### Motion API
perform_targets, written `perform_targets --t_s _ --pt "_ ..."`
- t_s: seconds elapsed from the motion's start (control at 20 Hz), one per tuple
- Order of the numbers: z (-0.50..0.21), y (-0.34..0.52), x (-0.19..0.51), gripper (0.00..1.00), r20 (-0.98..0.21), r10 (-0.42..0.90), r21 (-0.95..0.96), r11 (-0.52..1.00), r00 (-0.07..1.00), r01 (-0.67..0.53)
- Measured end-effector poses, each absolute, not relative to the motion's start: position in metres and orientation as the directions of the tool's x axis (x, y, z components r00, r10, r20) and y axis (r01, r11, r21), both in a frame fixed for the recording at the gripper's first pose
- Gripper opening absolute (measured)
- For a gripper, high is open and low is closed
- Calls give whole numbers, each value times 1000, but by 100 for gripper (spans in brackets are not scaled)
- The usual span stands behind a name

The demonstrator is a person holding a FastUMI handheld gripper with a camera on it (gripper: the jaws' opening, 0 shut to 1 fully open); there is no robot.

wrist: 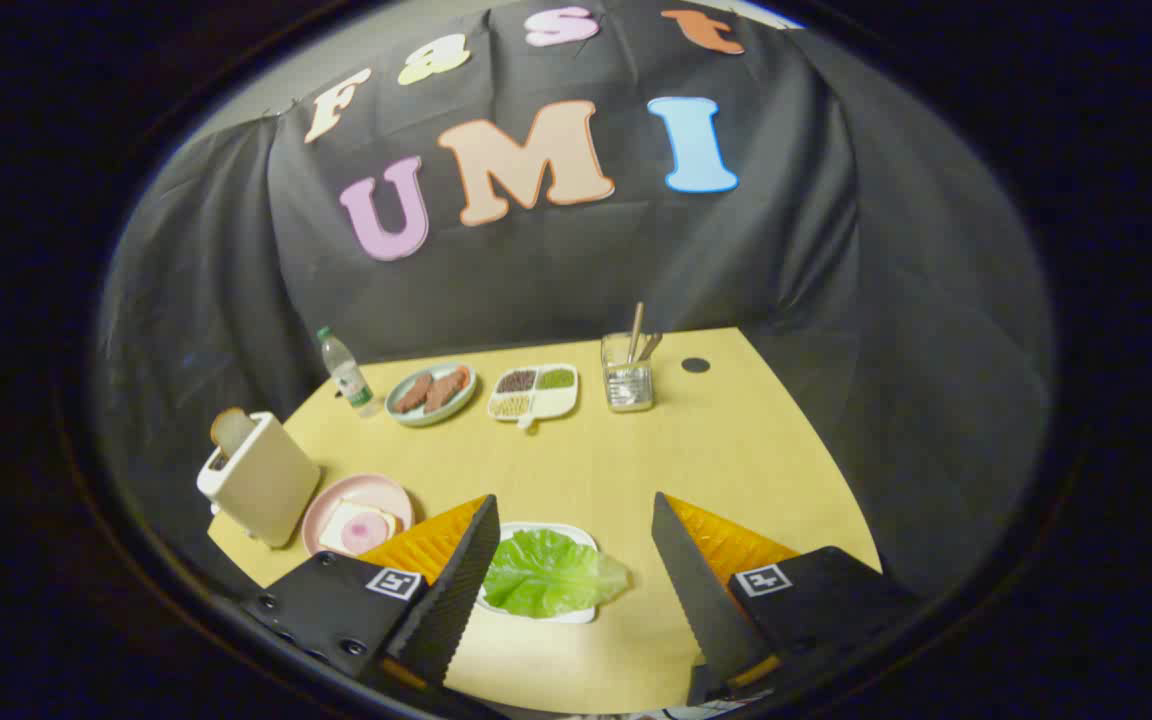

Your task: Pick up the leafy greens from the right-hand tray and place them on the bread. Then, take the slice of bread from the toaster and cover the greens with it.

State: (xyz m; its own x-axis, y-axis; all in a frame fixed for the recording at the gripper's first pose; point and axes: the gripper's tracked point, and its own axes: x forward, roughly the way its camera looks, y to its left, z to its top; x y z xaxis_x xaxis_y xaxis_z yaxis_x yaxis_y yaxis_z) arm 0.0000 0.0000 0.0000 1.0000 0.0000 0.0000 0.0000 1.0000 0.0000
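A: What are the fingers doing?

B: The gripper (571, 560) is hovering with its two fingers spread wide apart, clamping nothing. Each finger is showing a flat, wedge-shaped face with a finely ribbed inner edge.

A: And what is lying between them?

B: The leafy greens (551, 572), one crinkled, veined leaf with a wavy edge. It is sitting on a small white tray (576, 534) with rounded corners, closer to the left finger, whose tip is overlapping the tray's side. The leaf is spilling over the tray's edge toward the right finger.

A: Where is the bread sitting?

B: Just past the left finger, on a round pink plate (368, 492). The bread (358, 526) is a pale square slice lying flat, with a round pink slice on top of it.

A: And the toaster?

B: The toaster (260, 479) is standing touching or just beside the plate, a smooth cream box tilting in the fisheye. A browned slice of bread (232, 429) is poking upright out of its slot.

A: Anything further out?

B: Across the pale wooden table (696, 450), a clear plastic bottle (346, 371) is standing near a greenish round dish (431, 392) holding reddish-brown strips. Beside it a white divided tray (534, 391) is holding dark, green and yellowish grains in separate compartments. A clear square holder (628, 376) is keeping a few utensils upright.
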Motion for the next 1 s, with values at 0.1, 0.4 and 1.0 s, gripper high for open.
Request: perform_targets --t_s 0.1,0.4,1.0 --pt "14 5 -7 96 81 -16 34 999 997 13" --pt "38 19 -23 96 249 -70 65 996 966 56" --pt "24 32 -22 96 252 -79 -21 996 964 87"
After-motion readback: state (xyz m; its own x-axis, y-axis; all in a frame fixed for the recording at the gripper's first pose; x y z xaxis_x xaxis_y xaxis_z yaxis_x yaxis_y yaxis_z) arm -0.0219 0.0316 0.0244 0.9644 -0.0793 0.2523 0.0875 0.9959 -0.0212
